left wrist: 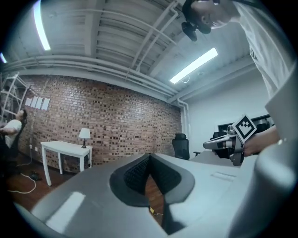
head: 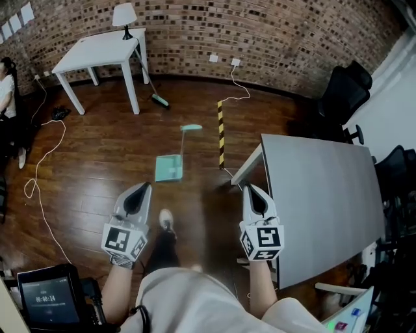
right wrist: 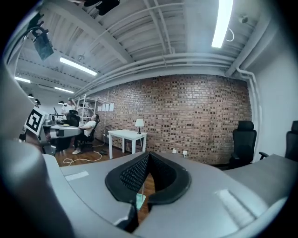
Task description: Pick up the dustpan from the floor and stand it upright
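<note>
A teal dustpan (head: 169, 168) lies flat on the wooden floor ahead of me, its long handle (head: 184, 140) running away toward the brick wall. My left gripper (head: 143, 188) is held level, short of the pan and a little to its left, jaws shut with nothing in them. To the right of the pan, my right gripper (head: 249, 188) is also shut and empty, next to the grey table's corner. In the right gripper view a bit of the dustpan (right wrist: 140, 201) shows below the shut jaws (right wrist: 148, 156). The left gripper view shows its shut jaws (left wrist: 149, 158) and the right gripper (left wrist: 229, 142).
A grey table (head: 325, 195) stands close on the right. A yellow-black strip (head: 221, 133) runs along the floor. A white table (head: 97, 52) with a lamp (head: 124, 16), a broom (head: 153, 88), office chairs (head: 344, 91), floor cables (head: 39, 175) and a seated person (head: 6, 84) lie farther off.
</note>
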`<state>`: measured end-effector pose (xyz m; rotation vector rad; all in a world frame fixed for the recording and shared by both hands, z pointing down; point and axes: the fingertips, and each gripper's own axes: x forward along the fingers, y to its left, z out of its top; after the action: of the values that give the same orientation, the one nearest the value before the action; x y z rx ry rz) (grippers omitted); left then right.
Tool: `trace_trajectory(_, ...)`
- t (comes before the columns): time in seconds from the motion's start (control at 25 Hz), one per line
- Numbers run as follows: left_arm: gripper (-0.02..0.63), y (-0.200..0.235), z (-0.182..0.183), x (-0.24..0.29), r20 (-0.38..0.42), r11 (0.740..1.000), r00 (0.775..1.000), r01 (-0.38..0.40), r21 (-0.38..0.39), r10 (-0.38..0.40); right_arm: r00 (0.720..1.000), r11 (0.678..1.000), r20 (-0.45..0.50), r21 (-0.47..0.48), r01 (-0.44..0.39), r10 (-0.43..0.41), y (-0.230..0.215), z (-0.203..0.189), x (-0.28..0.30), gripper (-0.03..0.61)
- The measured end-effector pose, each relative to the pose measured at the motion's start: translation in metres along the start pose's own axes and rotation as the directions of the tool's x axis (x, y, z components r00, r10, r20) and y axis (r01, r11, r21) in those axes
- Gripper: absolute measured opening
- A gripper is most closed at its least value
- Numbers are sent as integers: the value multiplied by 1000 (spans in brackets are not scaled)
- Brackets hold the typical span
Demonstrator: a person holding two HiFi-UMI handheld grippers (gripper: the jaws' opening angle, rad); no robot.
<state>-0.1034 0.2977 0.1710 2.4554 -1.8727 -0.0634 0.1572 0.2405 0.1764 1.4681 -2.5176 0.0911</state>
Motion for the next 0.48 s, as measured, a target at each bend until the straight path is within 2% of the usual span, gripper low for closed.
trace_trajectory(0.12,0,-33,-10,-51,-41,999,999,-27,-36,26,999,999,-17,32,-34,35,9,-17,-57,12)
trace_trajectory(0.24,0,-59,-12,-87,-82,999,996,-30,-30,28,998,997,-35,65,-50,52,12,-29,-103,12)
trace_trajectory(0.48,0,-78,-9,-129,-93,999,996,5,39,-2,999,990,-28,135,-42,46,23,-37,-148,12)
